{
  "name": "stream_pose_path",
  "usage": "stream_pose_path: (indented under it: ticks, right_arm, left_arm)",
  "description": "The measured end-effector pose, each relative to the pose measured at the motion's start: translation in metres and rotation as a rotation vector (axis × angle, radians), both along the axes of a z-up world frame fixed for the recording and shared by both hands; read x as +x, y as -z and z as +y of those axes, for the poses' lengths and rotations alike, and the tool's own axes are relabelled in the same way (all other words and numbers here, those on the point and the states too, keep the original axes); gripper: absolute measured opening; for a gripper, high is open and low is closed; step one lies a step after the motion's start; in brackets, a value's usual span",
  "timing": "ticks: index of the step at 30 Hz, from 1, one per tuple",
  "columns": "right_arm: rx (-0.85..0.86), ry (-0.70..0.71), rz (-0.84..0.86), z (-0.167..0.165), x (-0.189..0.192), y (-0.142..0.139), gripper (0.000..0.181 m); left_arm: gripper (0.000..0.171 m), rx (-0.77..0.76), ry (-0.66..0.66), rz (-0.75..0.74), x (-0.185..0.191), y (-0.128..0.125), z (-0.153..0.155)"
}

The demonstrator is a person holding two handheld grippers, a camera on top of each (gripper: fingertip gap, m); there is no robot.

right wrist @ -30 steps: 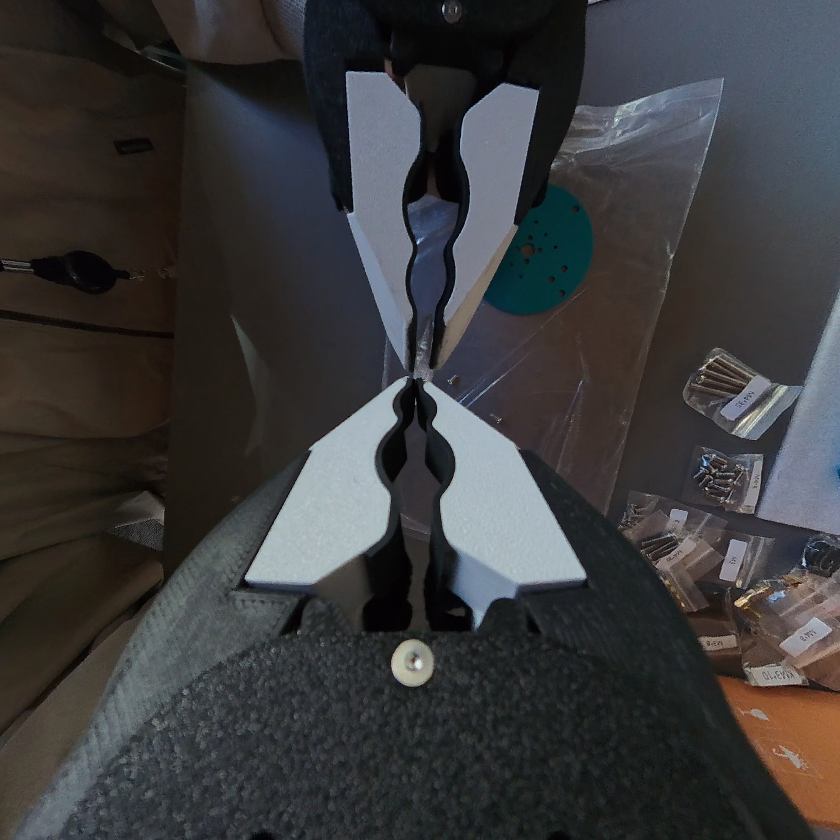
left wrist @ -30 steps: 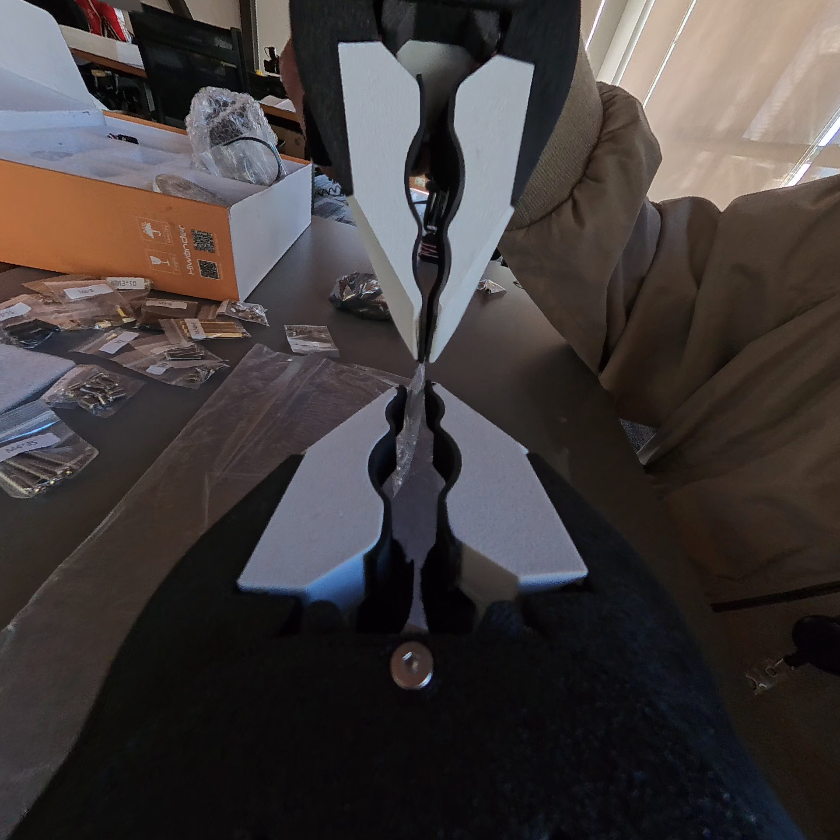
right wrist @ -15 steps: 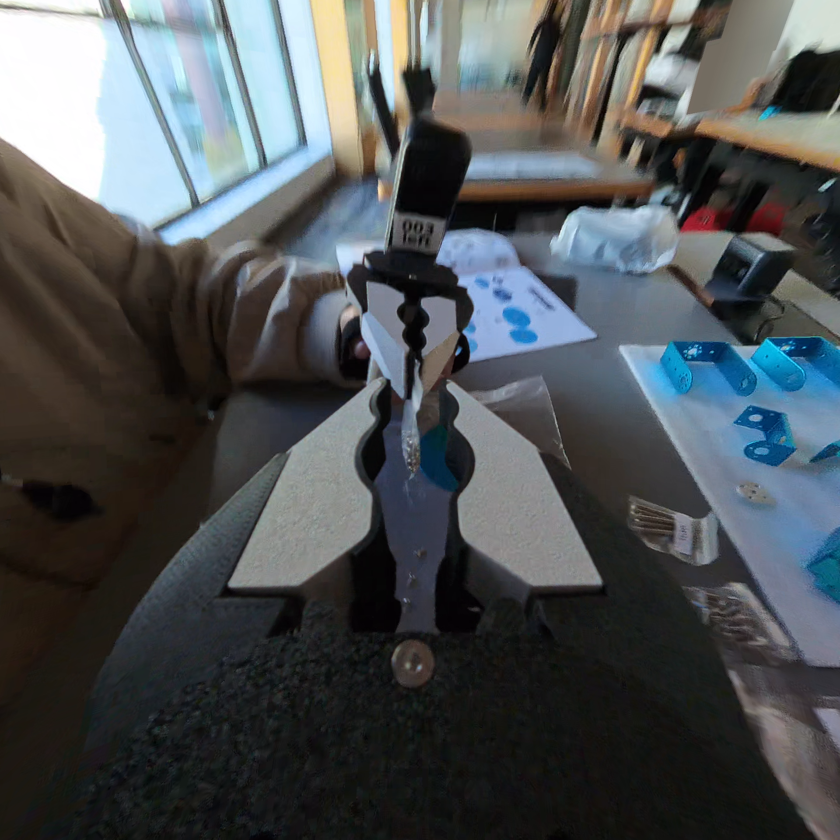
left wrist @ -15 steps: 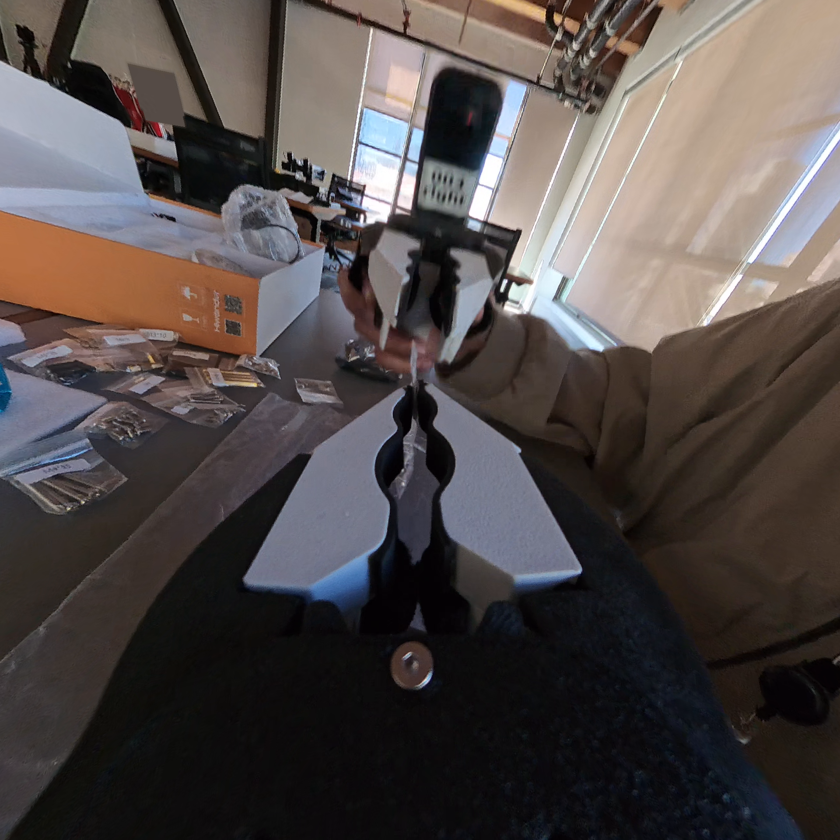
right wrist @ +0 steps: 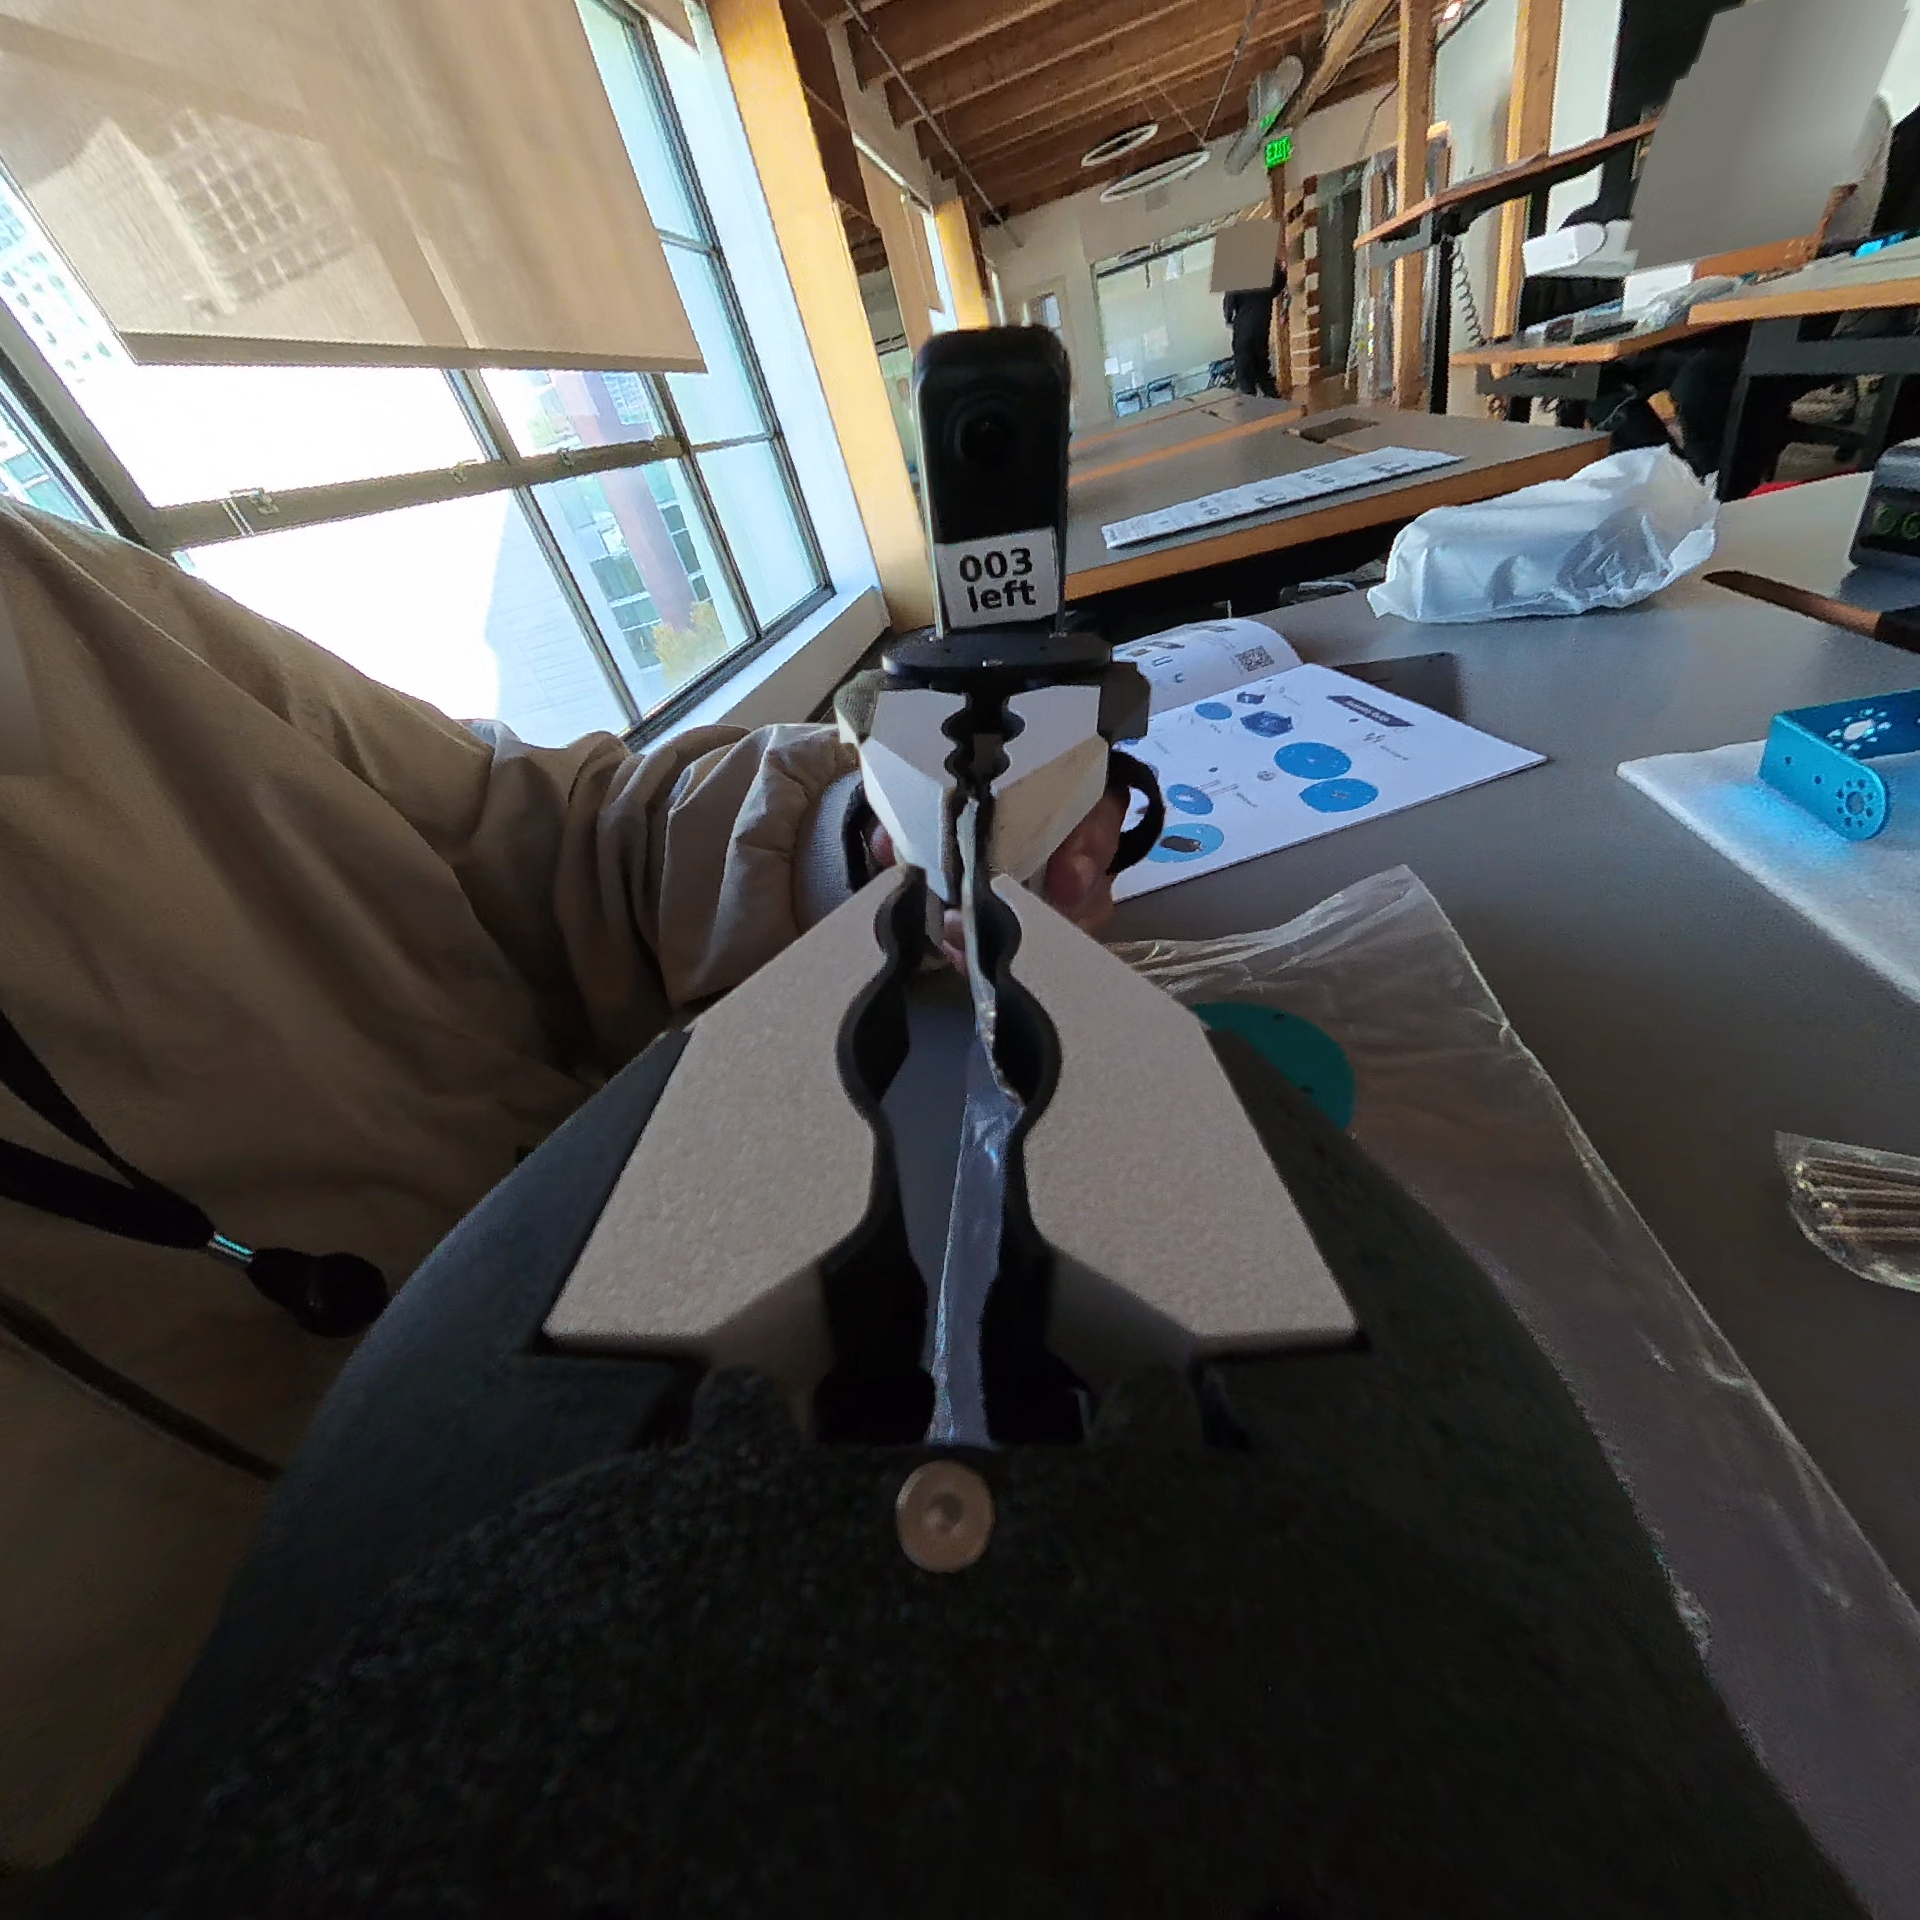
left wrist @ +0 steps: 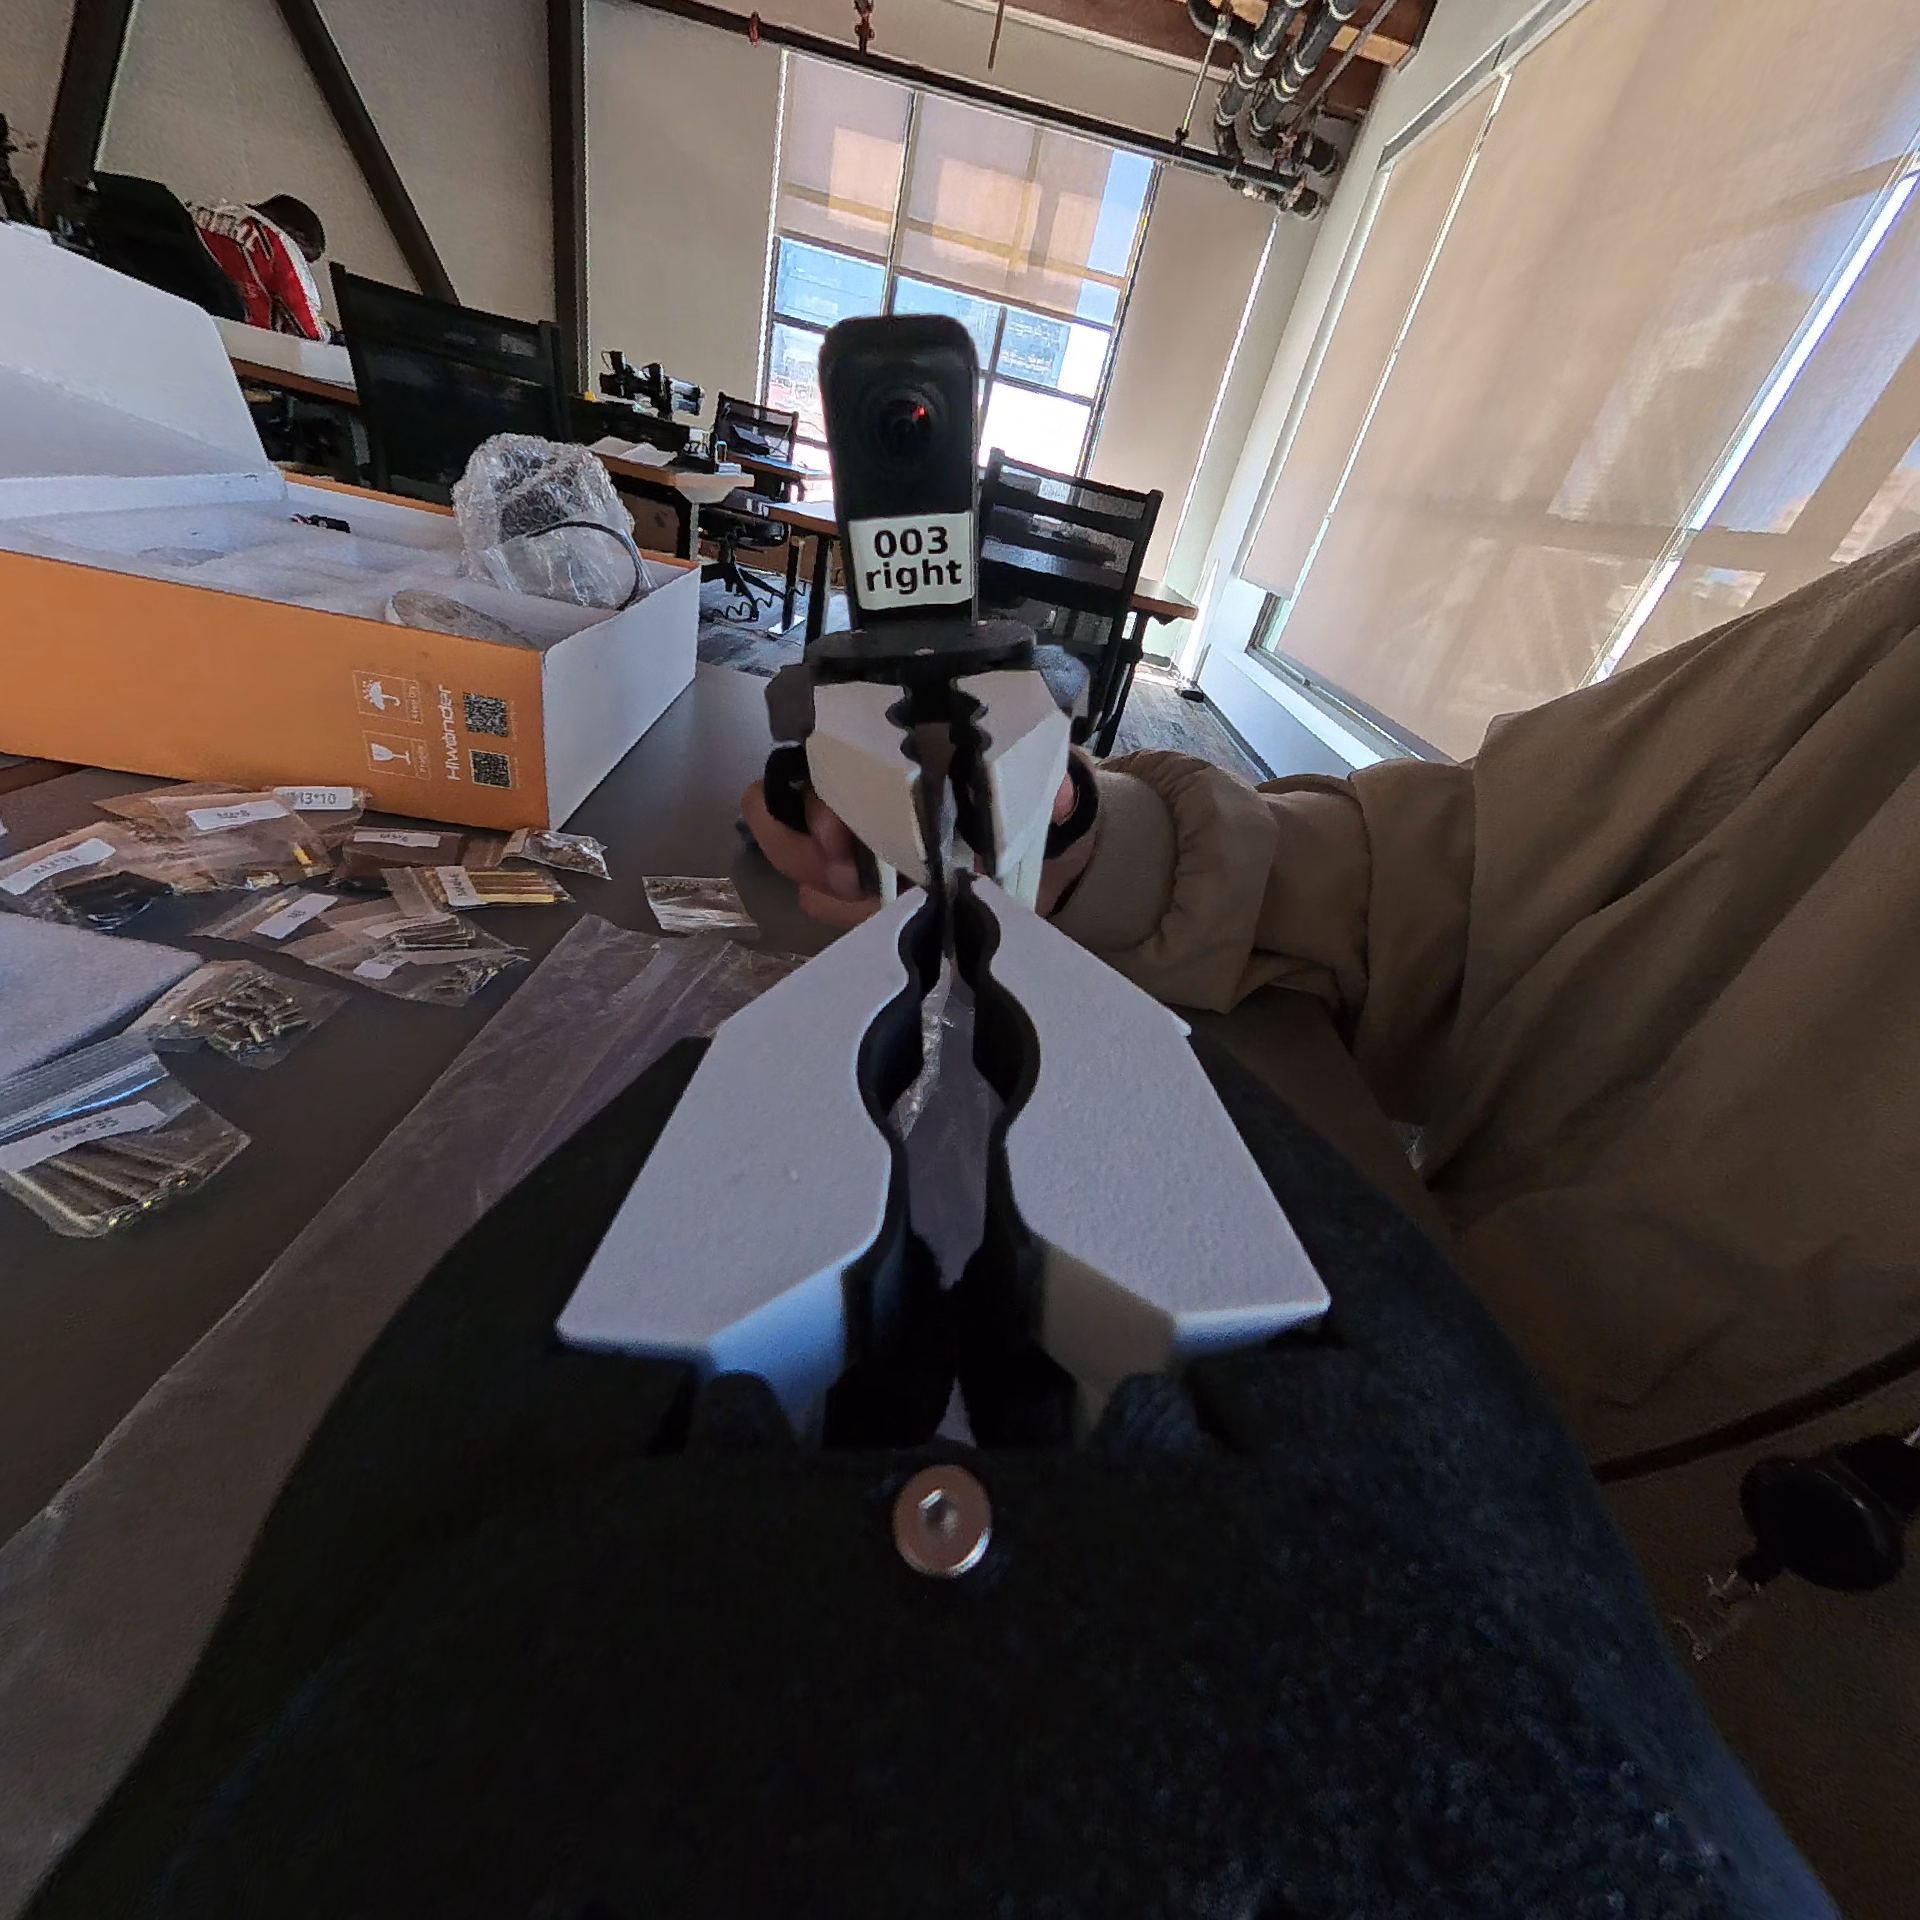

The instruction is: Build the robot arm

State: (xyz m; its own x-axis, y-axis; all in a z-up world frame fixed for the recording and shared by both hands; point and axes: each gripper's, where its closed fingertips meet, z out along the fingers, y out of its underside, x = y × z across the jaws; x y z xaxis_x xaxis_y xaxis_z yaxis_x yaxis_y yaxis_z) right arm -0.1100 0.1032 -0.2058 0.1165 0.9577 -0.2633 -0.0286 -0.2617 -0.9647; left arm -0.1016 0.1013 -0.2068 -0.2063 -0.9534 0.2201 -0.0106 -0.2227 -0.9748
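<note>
My left gripper is shut on the edge of a clear plastic bag. My right gripper is shut on the same clear plastic. The two grippers face each other almost tip to tip above the grey table. The right gripper shows opposite in the left wrist view, and the left gripper shows opposite in the right wrist view. The rest of the bag spreads down onto the table with a teal round disc in it.
An open orange-and-white box and several small bags of screws lie to the left. A white foam sheet with blue metal brackets, a printed sheet and another screw bag lie nearby. A tan sleeve is close by. My two grippers' fingertips are within a few centimetres of each other.
Both grippers have swung up from pointing down at the table to nearly level, lifting the plastic edge. They stay shut on it and face each other.
</note>
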Motion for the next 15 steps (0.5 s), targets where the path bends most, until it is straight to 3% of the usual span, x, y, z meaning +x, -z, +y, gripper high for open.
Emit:
stream_pose_path:
  ticks: [11, 15]
  right_arm:
    - [0.030, -0.003, 0.018, -0.006, -0.003, -0.009, 0.000]
    - [-0.001, -0.005, 0.047, -0.003, 0.000, -0.012, 0.000]
  left_arm:
    - [0.000, 0.090, -0.007, -0.061, -0.004, -0.012, -0.010]
    - [0.001, 0.058, -0.046, -0.052, -0.001, -0.014, -0.005]
